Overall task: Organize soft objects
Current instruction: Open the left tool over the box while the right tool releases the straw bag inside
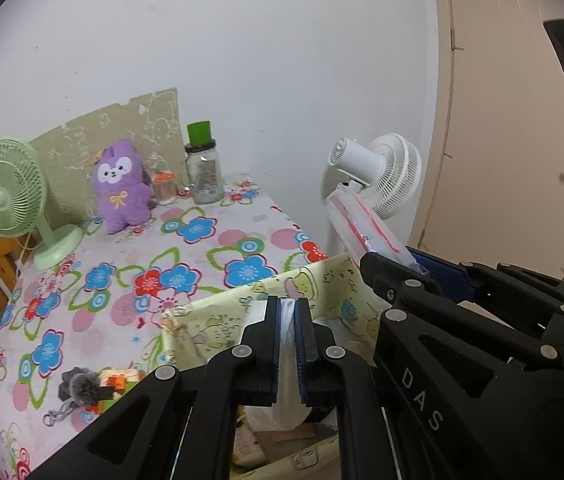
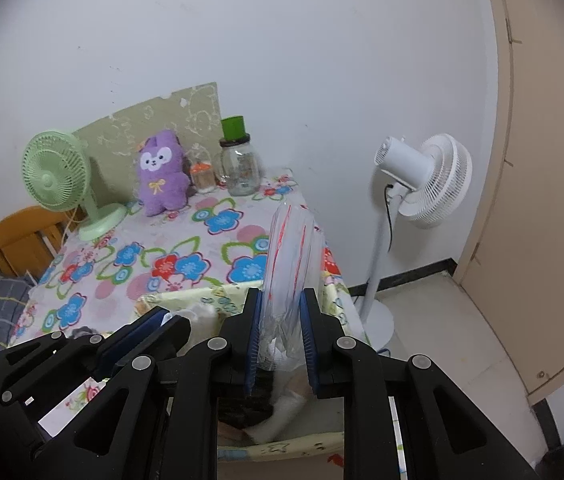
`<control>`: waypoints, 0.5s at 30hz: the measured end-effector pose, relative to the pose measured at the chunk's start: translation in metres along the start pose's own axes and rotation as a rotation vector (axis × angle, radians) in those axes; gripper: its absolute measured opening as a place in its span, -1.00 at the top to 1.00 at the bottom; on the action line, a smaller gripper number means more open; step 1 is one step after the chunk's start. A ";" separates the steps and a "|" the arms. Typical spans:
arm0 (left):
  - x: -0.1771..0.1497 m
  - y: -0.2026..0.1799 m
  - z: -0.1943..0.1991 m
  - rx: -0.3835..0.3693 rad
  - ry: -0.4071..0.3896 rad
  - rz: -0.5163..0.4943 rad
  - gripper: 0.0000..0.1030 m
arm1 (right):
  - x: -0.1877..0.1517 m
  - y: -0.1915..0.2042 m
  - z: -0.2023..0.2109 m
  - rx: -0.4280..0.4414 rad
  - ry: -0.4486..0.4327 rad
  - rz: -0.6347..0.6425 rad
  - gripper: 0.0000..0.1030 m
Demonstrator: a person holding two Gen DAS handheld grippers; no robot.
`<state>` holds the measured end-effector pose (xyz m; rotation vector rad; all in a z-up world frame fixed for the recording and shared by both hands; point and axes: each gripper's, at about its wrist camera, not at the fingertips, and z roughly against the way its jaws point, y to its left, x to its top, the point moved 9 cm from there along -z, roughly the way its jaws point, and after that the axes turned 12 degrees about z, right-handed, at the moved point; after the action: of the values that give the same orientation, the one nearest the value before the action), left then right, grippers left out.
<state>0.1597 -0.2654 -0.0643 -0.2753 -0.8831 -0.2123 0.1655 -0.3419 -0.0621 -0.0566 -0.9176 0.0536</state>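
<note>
My left gripper (image 1: 289, 320) is shut on a white soft cloth (image 1: 282, 408) that hangs into a yellow patterned fabric box (image 1: 209, 320) at the table's near edge. My right gripper (image 2: 280, 312) is shut on a clear zip bag with red lines (image 2: 290, 248), held upright above the same box (image 2: 282, 446); the bag also shows in the left wrist view (image 1: 366, 228). A purple plush toy (image 1: 121, 186) sits at the table's far side, also in the right wrist view (image 2: 163, 174). A small grey furry keychain (image 1: 81, 388) lies left of the box.
The table wears a flowered cloth (image 1: 141, 256). On it stand a green desk fan (image 1: 9, 196), a glass jar with a green lid (image 1: 203, 172) and a small orange-topped jar (image 1: 163, 188). A white floor fan (image 2: 422, 184) stands to the right, near a beige door (image 2: 542, 200). A wooden chair (image 2: 13, 240) is on the left.
</note>
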 end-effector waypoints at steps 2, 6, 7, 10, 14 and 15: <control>-0.003 -0.003 -0.007 -0.007 0.014 0.003 0.92 | -0.003 -0.004 -0.005 -0.001 0.010 -0.003 0.57; -0.010 -0.004 -0.019 -0.006 0.045 0.010 0.74 | -0.012 -0.008 -0.016 0.003 0.040 -0.008 0.57; -0.012 -0.002 -0.022 0.003 0.054 0.010 0.58 | -0.014 -0.009 -0.019 0.001 0.047 -0.007 0.57; -0.015 -0.001 -0.026 0.007 0.068 0.008 0.34 | -0.018 -0.008 -0.024 0.016 0.057 -0.004 0.57; -0.018 0.004 -0.031 0.028 0.085 0.003 0.13 | -0.022 -0.005 -0.031 0.032 0.074 0.000 0.57; -0.019 0.006 -0.033 0.039 0.089 0.004 0.08 | -0.023 -0.004 -0.034 0.040 0.079 0.000 0.57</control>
<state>0.1734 -0.2690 -0.0998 -0.2301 -0.7975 -0.2018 0.1785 -0.3482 -0.1007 -0.0212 -0.8371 0.0687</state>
